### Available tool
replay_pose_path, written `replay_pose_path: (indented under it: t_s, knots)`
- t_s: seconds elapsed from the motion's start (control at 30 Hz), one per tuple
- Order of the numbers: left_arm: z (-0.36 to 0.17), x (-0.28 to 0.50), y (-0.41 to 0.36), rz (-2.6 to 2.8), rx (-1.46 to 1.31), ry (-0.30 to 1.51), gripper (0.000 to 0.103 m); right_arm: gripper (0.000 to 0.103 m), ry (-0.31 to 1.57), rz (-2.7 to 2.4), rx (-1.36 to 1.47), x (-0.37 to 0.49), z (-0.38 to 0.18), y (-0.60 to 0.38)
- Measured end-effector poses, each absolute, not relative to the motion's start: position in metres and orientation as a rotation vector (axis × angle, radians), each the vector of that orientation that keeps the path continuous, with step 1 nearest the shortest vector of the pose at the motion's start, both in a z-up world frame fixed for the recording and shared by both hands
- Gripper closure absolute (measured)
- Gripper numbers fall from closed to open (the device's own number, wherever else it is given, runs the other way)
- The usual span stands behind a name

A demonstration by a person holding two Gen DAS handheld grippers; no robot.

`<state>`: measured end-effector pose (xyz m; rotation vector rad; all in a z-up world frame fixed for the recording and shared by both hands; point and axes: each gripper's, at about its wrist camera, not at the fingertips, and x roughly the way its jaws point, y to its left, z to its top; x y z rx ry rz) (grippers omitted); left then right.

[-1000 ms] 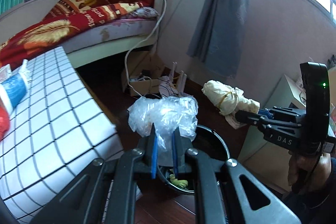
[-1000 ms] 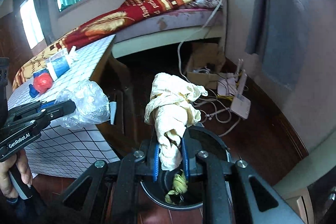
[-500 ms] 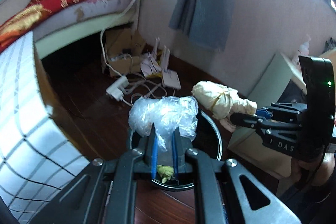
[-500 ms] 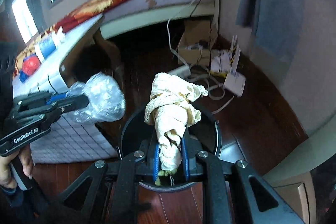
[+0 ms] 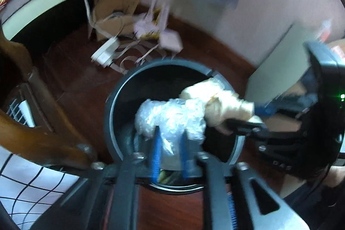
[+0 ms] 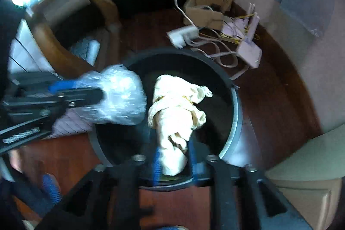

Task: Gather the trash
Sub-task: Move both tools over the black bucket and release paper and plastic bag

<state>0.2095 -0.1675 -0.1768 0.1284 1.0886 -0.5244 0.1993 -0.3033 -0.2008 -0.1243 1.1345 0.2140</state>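
A round black trash bin (image 5: pixel 120 87) (image 6: pixel 234 100) stands on the wooden floor below both grippers. My left gripper (image 5: pixel 169 139) is shut on a crumpled clear plastic bag (image 5: pixel 172 115) and holds it over the bin's mouth; the bag also shows in the right wrist view (image 6: pixel 123 96). My right gripper (image 6: pixel 174 154) holds a cream wad of paper tied with a rubber band (image 6: pixel 176 105) over the bin, its jaws slightly wider than before; the wad also shows in the left wrist view (image 5: pixel 217 102). The two pieces nearly touch. Yellowish scraps lie at the bin's bottom.
A power strip (image 6: pixel 183 36), white cables, a router (image 6: pixel 250 53) and a cardboard box (image 6: pixel 207 8) lie on the floor beyond the bin. A wooden table leg (image 5: pixel 38 133) with a checked cloth (image 5: pixel 28 186) is at left. A pale cabinet (image 6: pixel 308 167) stands right.
Both grippers have tilted down and moved closer over the bin, bringing the plastic bag and the paper wad together above its mouth. The right jaws look a little wider.
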Motion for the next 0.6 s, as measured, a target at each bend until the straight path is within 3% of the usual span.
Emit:
replay_pose_path:
  t_s: [0.03, 0.07, 0.1, 0.13, 0.2, 0.6]
  knots:
    - [-0.179, 0.210, -0.165, -0.494, 0.137, 1.093, 0.046, 0.014, 1.142, 0.145, -0.170, 0.200, -0.208, -0.309]
    - [-0.178, 0.209, -0.160, -0.478, 0.126, 1.088, 0.020, 0.011, 1.146, 0.120, -0.175, 0.201, -0.210, -0.314]
    - [-0.176, 0.207, -0.156, -0.454, 0.123, 1.072, 0.007, 0.011, 1.155, 0.102, -0.165, 0.202, -0.212, -0.319]
    - [-0.174, 0.203, -0.151, -0.416, 0.125, 1.044, 0.004, 0.008, 1.165, 0.080, -0.147, 0.203, -0.211, -0.325]
    - [-0.171, 0.198, -0.144, -0.377, 0.135, 1.014, 0.001, 0.000, 1.148, 0.051, -0.121, 0.204, -0.207, -0.332]
    - [-0.154, 0.193, -0.131, -0.313, 0.144, 0.983, 0.000, 0.000, 1.098, 0.016, -0.100, 0.198, -0.185, -0.327]
